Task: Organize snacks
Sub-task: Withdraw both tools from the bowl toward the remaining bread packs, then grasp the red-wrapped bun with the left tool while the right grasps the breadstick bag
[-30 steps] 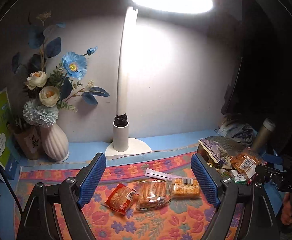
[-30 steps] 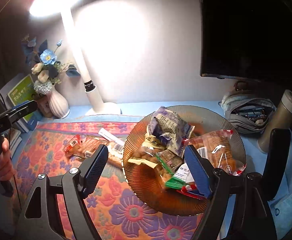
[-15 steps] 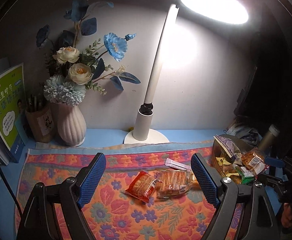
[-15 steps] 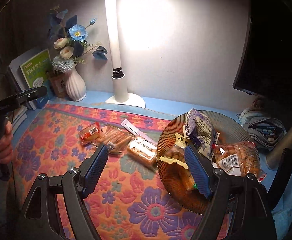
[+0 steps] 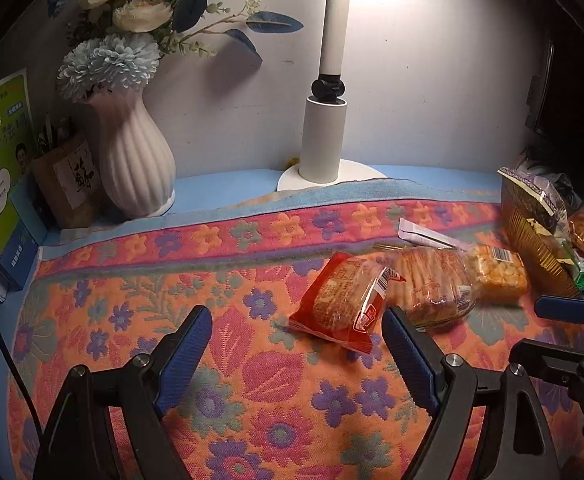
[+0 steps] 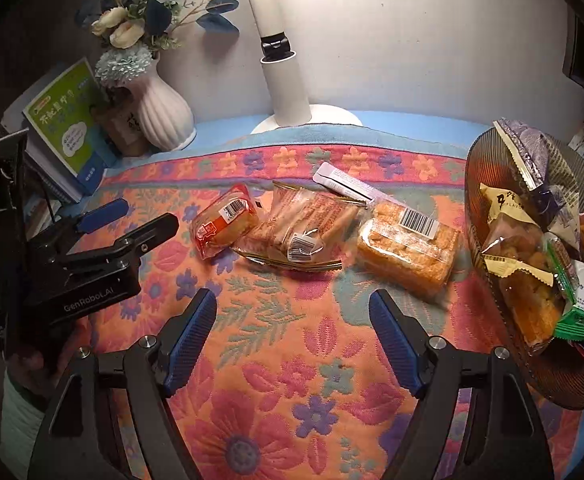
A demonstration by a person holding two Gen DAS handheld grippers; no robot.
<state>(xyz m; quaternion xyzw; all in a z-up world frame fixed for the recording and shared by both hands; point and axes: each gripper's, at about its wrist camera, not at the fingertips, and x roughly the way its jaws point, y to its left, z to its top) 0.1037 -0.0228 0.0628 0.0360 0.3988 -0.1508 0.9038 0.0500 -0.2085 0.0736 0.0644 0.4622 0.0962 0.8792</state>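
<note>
Change: both grippers have dropped toward the floral mat [image 5: 251,380] and now look down on it; a moment ago the lamp head and wall filled the views, now only the lamp post [image 5: 324,136] shows.
Left gripper [image 5: 296,354]: fingers wide apart, nothing between them; red snack packet [image 5: 346,300] lies just ahead, near the right-hand finger, not touched.
Right gripper [image 6: 292,330]: fingers wide apart, empty; has swung off the bowl toward the loose packets; orange cake bar [image 6: 408,246] just ahead.
Loose snacks: red packet, clear biscuit pack [image 6: 300,228], cake bar in a row on the mat, plus a thin white stick sachet [image 6: 346,182] behind them.
Bowl [image 6: 488,152]: at the right, already heaped with packets.
Reading: approach stage; the loose ones likely go into the bowl, none picked up yet.
Risk: crinkly wrappers may slip from a flat pinch.
</note>
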